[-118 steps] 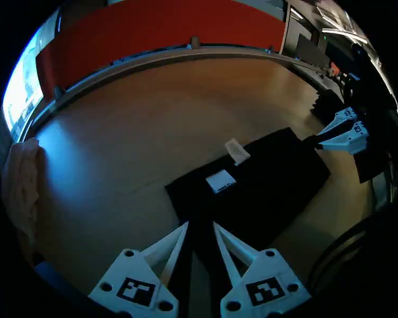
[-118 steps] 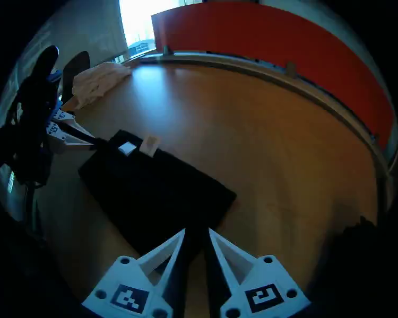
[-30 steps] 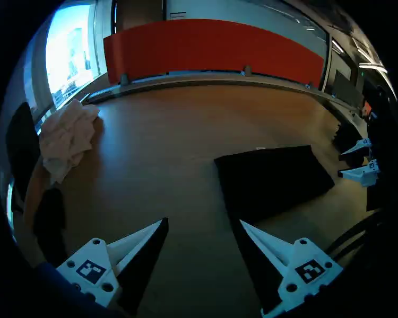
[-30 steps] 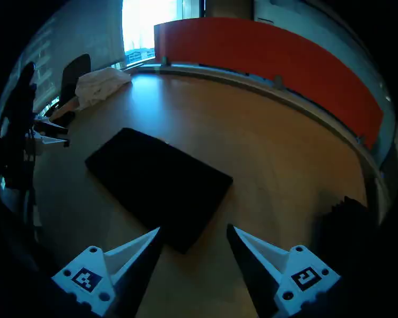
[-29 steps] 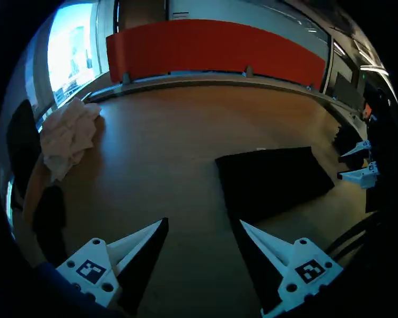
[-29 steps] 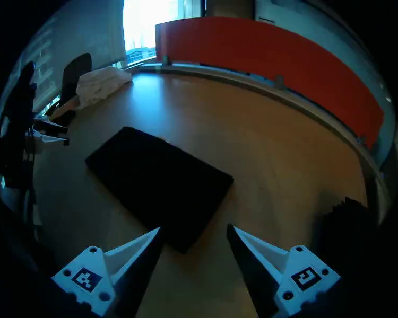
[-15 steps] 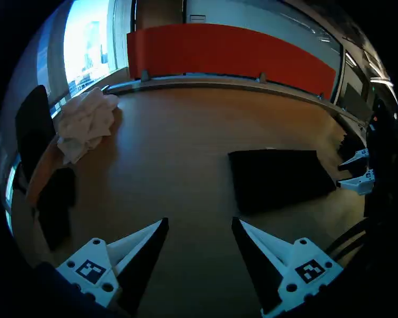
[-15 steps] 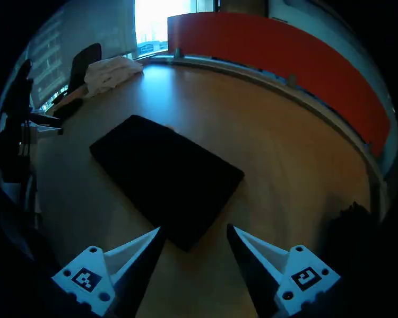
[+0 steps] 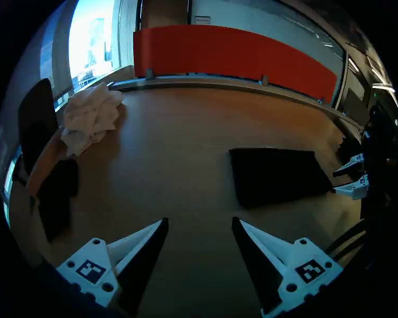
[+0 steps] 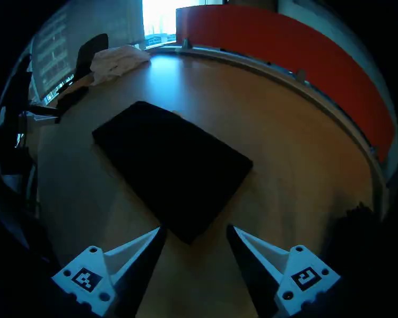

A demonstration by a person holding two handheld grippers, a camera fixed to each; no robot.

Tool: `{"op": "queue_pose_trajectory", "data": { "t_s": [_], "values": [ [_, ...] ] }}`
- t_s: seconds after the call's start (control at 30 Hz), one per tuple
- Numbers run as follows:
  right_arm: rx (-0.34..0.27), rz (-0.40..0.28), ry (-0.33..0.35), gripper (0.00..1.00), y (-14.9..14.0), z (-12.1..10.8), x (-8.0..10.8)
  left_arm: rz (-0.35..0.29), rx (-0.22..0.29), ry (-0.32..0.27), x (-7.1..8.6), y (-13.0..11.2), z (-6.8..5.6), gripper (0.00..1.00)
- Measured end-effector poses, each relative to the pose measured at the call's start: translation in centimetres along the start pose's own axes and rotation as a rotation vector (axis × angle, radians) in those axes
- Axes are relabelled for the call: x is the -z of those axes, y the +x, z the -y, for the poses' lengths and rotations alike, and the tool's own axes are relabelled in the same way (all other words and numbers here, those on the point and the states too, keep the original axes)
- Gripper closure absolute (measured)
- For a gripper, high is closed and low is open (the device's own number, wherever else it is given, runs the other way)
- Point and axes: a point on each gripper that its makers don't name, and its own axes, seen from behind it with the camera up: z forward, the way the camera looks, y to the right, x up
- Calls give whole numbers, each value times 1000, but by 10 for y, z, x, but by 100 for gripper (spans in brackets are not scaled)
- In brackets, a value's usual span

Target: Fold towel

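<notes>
Towel [image 10: 172,169], seemingly folded, lies between left gripper [image 9: 198,233] and right gripper [image 10: 195,236], both spread apart.

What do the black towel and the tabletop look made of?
Black towel: soft matte fabric, probably; it gives no glare and lies as a flat folded slab. Tabletop: smooth wood or wood-look laminate, cannot tell which; brown with a bluish sheen.

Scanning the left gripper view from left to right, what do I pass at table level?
From the left: dark chair → crumpled pale cloth heap → folded black towel → right gripper, open, at the towel's far end.
</notes>
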Motion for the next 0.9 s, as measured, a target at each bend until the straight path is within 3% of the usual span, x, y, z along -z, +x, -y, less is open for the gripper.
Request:
{"op": "queue_pose_trajectory", "data": {
  "t_s": [0.37,0.6,0.7,0.9],
  "values": [
    [17,12,9,13,-3,2,-4,44,-2,36,2,-12,11,12],
    [32,25,20,15,-7,3,-4,32,11,21,5,-9,10,12],
    [42,32,22,21,-8,3,-4,27,13,20,7,-8,10,12],
    [63,54,24,46,-13,0,-3,23,4,23,9,-7,11,12]
  ]
}}
